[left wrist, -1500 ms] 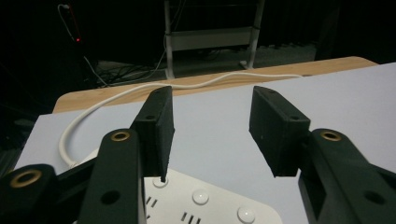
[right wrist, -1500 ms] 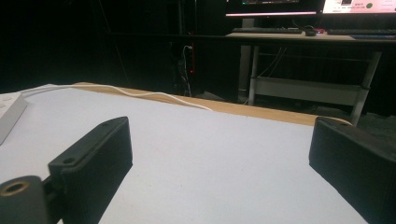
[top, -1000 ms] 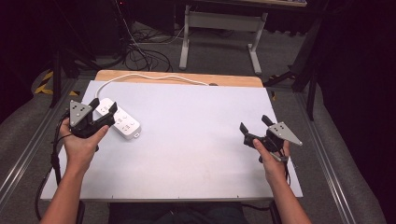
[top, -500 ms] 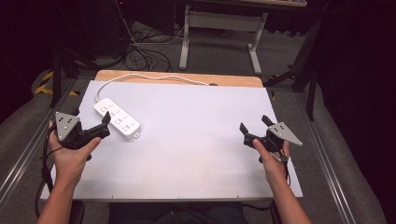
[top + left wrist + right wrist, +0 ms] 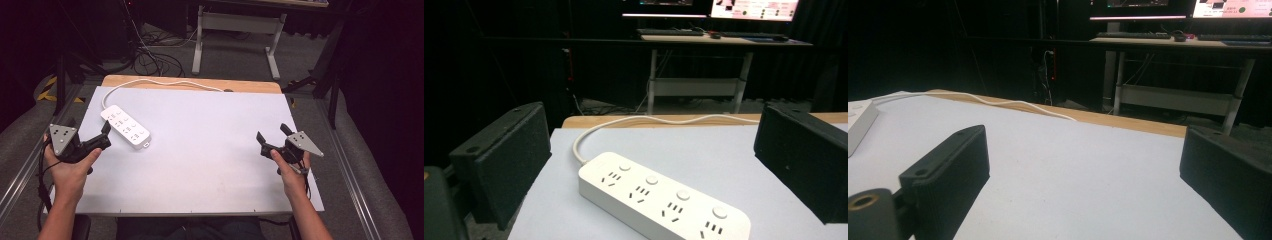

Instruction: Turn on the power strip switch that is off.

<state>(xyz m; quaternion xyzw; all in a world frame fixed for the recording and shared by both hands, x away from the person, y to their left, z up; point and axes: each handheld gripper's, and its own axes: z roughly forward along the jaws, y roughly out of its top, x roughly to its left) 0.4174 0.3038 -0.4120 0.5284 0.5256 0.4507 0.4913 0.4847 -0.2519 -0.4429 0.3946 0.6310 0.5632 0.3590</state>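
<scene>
A white power strip (image 5: 125, 127) lies flat at the table's far left, its white cord (image 5: 165, 82) looping along the far edge. My left gripper (image 5: 90, 131) rests at the left edge just short of the strip, pointing at it. Its jaws have just been opening and stand wide, with nothing between them. In the left gripper view the power strip (image 5: 664, 200) lies ahead of the left gripper (image 5: 649, 135), past the jaw tips. My right gripper (image 5: 272, 134) is held at the table's right side, open and empty, as the right gripper (image 5: 1083, 150) also appears in its own view.
The white table top (image 5: 210, 155) has a wooden strip (image 5: 250, 86) along its far edge. Beyond it stand a desk frame (image 5: 235, 30) and floor cables (image 5: 150, 60). Metal rails (image 5: 350, 165) run along both sides.
My left gripper has drawn back from over the power strip's near end toward the table's left edge and its jaws have spread. The strip and my right gripper stay where they were.
</scene>
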